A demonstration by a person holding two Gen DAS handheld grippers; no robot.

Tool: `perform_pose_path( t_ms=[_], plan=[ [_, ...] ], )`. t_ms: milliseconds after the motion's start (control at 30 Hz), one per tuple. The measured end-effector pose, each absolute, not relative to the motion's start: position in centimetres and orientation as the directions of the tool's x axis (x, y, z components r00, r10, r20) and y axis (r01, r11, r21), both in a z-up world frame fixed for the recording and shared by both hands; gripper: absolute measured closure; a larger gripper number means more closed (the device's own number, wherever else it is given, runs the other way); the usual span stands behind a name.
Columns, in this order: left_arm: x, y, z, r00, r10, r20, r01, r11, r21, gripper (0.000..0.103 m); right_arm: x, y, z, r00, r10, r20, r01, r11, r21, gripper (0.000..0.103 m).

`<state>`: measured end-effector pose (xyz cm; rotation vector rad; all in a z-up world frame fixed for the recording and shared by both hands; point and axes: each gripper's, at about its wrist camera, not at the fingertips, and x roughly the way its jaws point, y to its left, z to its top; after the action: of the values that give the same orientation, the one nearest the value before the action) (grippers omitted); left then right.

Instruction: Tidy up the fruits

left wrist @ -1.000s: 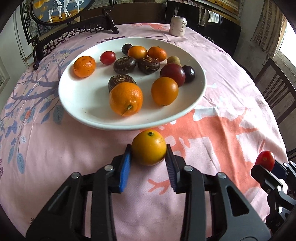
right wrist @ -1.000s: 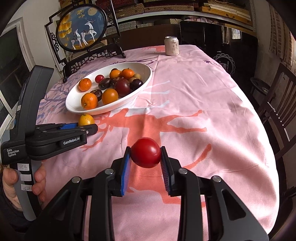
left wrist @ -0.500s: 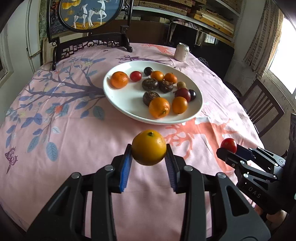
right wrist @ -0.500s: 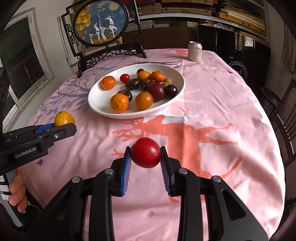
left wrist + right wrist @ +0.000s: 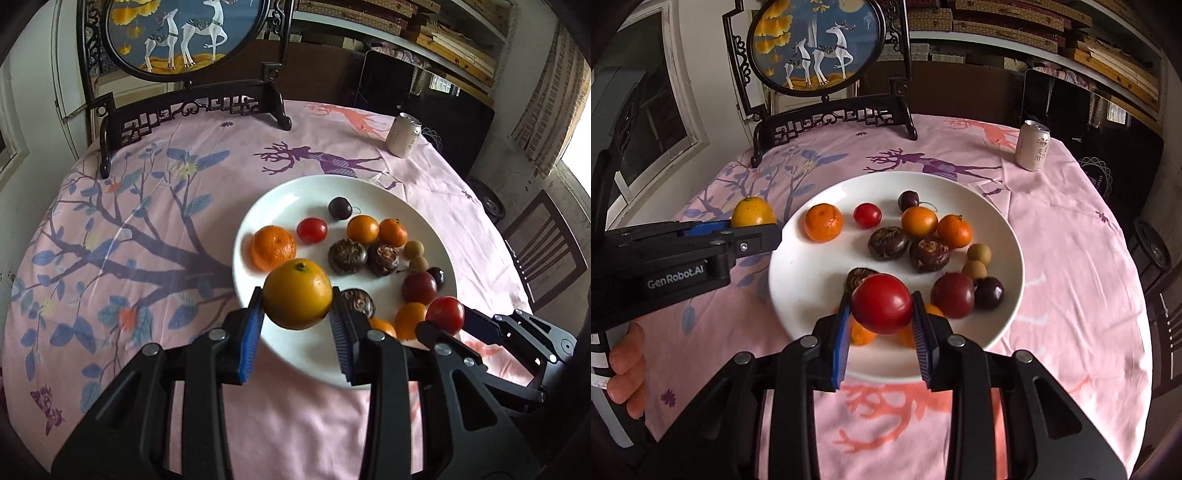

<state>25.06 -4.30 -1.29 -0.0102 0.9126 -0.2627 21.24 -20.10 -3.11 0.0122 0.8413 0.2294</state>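
Observation:
My left gripper (image 5: 297, 319) is shut on a yellow-orange citrus fruit (image 5: 297, 293) and holds it in the air over the near left rim of the white plate (image 5: 280, 199). My right gripper (image 5: 881, 325) is shut on a red tomato (image 5: 882, 304) above the plate's (image 5: 820, 199) near edge. The plate holds several oranges, dark water chestnuts, plums, longans and a small red tomato (image 5: 867, 215). The left gripper and its fruit (image 5: 753, 212) also show in the right wrist view, left of the plate. The right gripper's tomato (image 5: 445, 315) shows in the left wrist view.
The round table has a pink printed cloth (image 5: 147, 206). A drink can (image 5: 1032, 146) stands at the far right. A dark wooden stand with a round deer picture (image 5: 816, 48) stands at the table's far edge. Chairs (image 5: 546, 247) stand to the right.
Both grippers have risen and moved in over the plate with their fruits held. The view now looks down on the plate from higher up.

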Motion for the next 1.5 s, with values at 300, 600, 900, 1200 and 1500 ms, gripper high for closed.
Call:
perform_pose_path(
  t_ms=[300,600,900,1200,1500],
  plan=[
    [29.3,-5.9,-5.2,0.483,-0.251,-0.839,0.221,0.962,-0.161,0.067,25.5,-20.3,-5.3,0.592,0.186,-0.784,-0.186,0.978,0.091,0.071],
    [27.4,-4.9,-2.2,0.590,-0.224,-0.776,0.222,0.969,-0.111,0.013,23.9,-21.5,-3.5,0.659,0.152,-0.736,-0.138,0.987,0.081,0.042],
    [17.3,-1.7,0.0,0.724,-0.174,-0.667,0.182,0.982,-0.059,0.002,15.4,-22.0,-2.7,0.736,0.054,-0.675,-0.053,0.998,0.022,0.002],
    [12.3,0.1,-2.2,0.703,-0.126,-0.700,0.142,0.989,-0.036,0.002,11.3,-20.9,-4.4,0.693,0.071,-0.718,-0.056,0.997,0.045,0.002],
    [10.8,0.1,-1.7,0.711,-0.139,-0.689,0.146,0.988,-0.049,0.002,10.1,-20.3,-4.6,0.685,0.085,-0.724,-0.061,0.996,0.059,0.002]
  ],
)
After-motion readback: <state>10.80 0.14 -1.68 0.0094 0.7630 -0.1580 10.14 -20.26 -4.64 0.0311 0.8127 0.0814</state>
